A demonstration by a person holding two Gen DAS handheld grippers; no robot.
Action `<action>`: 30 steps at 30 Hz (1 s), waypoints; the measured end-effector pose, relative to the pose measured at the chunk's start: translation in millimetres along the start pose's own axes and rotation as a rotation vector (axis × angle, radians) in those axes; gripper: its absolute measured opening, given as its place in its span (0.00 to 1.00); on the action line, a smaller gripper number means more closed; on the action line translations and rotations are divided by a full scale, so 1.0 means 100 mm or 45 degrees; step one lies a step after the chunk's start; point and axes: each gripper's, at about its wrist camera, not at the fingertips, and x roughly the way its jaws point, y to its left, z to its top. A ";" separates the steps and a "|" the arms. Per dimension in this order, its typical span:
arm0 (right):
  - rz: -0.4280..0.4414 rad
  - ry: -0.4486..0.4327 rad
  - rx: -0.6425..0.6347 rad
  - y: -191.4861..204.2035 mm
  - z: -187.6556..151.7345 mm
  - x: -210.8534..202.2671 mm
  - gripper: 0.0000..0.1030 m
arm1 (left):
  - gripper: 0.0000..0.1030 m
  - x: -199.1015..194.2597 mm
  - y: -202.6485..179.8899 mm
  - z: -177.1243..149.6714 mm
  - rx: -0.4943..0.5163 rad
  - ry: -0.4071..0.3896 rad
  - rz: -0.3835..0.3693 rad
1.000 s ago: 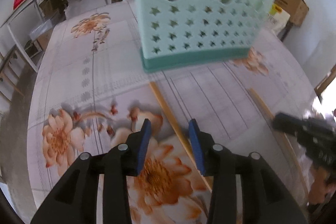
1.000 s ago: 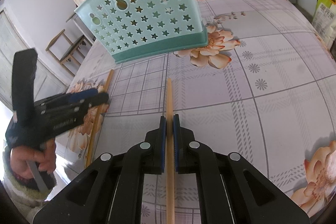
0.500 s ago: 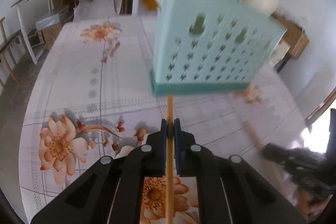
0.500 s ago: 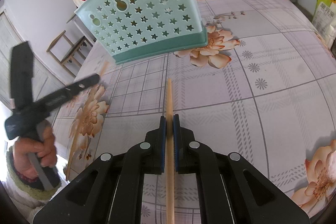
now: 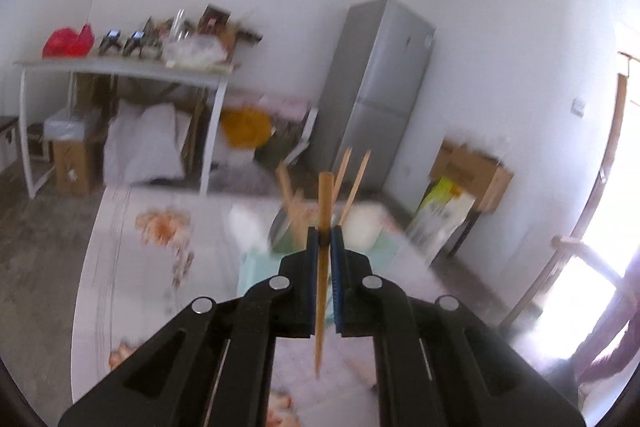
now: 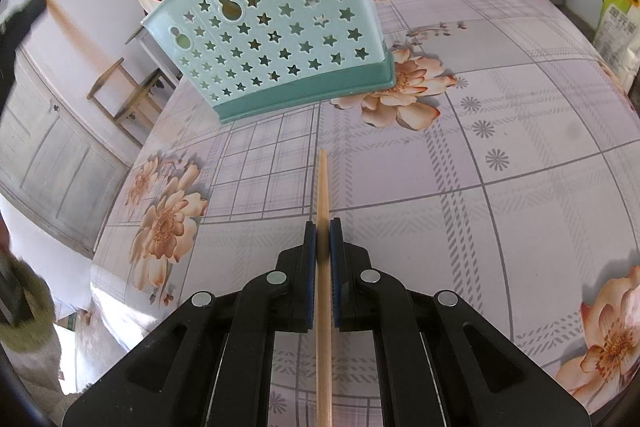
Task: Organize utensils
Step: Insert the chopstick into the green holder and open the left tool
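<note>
A wooden chopstick (image 5: 323,267) is clamped between the blue pads of the left gripper (image 5: 324,239), held clear of the table with its blunt end pointing forward over the mint utensil basket (image 5: 256,267), which appears blurred just beyond the fingers. More chopsticks (image 5: 352,183) and what seems to be a pale spoon (image 5: 362,227) are seen standing in it. A second chopstick (image 6: 322,287) is pinched by the right gripper (image 6: 322,231), its forward end lying low over the floral tablecloth (image 6: 520,131). The star-punched basket (image 6: 272,35) stands on the cloth just beyond that end.
</note>
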 end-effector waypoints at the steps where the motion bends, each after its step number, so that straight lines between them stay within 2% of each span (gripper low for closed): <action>1: 0.000 0.000 0.000 0.00 0.00 0.00 0.05 | 0.05 0.00 -0.03 0.08 0.002 -0.024 -0.017; 4: 0.000 0.000 0.000 0.00 0.00 0.00 0.05 | 0.05 0.01 -0.10 0.35 -0.014 -0.088 -0.083; 8: 0.003 0.000 0.002 0.00 0.00 0.00 0.05 | 0.05 0.02 -0.17 0.75 -0.008 -0.183 -0.122; 13: 0.008 0.002 0.005 0.00 0.00 0.01 0.05 | 0.04 0.07 -0.21 1.09 0.025 -0.281 -0.082; 14: 0.009 0.002 0.005 -0.01 0.00 0.01 0.05 | 0.00 0.09 -0.21 1.13 0.024 -0.289 -0.077; 21: 0.020 0.005 0.016 -0.02 0.00 0.00 0.05 | 0.00 0.25 -0.20 1.32 0.049 -0.342 -0.043; 26: 0.028 0.004 0.024 -0.04 0.00 -0.01 0.05 | 0.00 0.32 -0.13 1.20 0.033 -0.286 -0.023; 28: 0.030 0.005 0.025 -0.05 0.00 -0.02 0.05 | 0.00 0.32 -0.11 1.06 0.047 -0.229 -0.022; 30: 0.032 0.005 0.027 -0.05 0.00 -0.01 0.05 | 0.00 0.33 -0.07 0.81 0.055 -0.130 -0.016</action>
